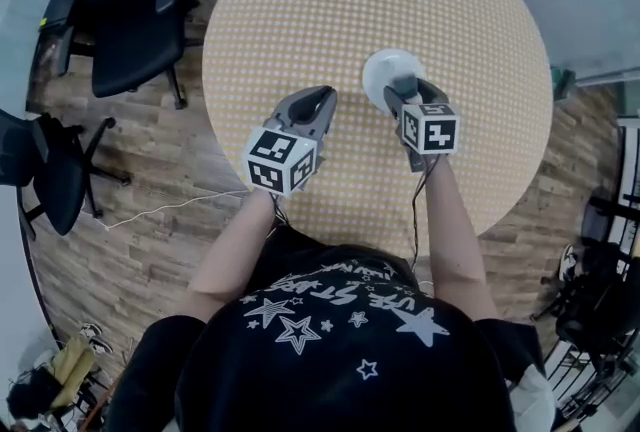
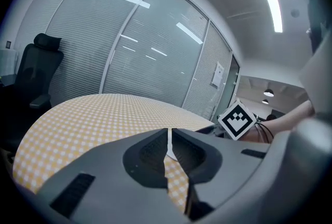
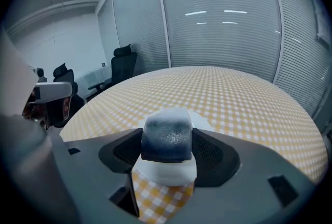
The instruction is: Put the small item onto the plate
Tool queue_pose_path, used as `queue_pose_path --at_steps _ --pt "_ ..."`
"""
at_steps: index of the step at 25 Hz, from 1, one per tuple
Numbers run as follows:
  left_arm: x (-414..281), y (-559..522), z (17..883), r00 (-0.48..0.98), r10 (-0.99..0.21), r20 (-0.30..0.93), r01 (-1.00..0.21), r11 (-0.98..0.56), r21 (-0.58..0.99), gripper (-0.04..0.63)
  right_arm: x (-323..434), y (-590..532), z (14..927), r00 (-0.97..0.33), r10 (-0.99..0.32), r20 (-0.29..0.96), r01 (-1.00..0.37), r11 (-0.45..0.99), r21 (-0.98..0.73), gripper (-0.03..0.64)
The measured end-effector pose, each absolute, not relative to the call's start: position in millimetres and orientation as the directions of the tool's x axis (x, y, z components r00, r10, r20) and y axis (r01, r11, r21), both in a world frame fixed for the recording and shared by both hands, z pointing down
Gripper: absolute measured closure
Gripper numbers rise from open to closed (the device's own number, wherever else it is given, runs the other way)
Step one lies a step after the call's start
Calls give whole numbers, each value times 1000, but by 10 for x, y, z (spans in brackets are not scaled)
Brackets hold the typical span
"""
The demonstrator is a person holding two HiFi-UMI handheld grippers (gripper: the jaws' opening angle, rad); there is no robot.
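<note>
My right claw [image 1: 404, 98] clamps the small rounded block [image 3: 167, 137], dark blue-grey and pale-frosted on top, over the white plate [image 3: 165, 175]. My left claw [image 2: 169, 151] is closed and empty.

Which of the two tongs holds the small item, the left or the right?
The right tongs: they clamp the dark block over the white plate. The left tongs are shut and empty.

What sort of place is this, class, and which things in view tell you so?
Most likely an office meeting room: black swivel office chairs stand beside a round checked table on a wood floor, and glass partition walls with blinds enclose it.
</note>
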State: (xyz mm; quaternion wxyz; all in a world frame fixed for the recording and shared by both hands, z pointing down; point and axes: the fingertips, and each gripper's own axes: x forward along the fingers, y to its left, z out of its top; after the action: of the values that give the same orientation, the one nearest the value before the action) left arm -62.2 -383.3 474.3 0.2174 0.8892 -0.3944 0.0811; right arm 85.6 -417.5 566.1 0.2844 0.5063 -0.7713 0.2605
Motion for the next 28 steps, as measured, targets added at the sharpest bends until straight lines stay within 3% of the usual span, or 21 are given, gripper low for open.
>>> queue_pose_path --at_steps 22,28 --pt "-599 -3740 4862 660 -667 347 -751 -570 332 566 822 -4251 5996 -265 -478 838 -918 392 -67 307" --pt "-639 -3644 4780 647 -685 334 -761 -564 320 566 849 -4307 5926 -258 -582 771 -940 335 -62 307"
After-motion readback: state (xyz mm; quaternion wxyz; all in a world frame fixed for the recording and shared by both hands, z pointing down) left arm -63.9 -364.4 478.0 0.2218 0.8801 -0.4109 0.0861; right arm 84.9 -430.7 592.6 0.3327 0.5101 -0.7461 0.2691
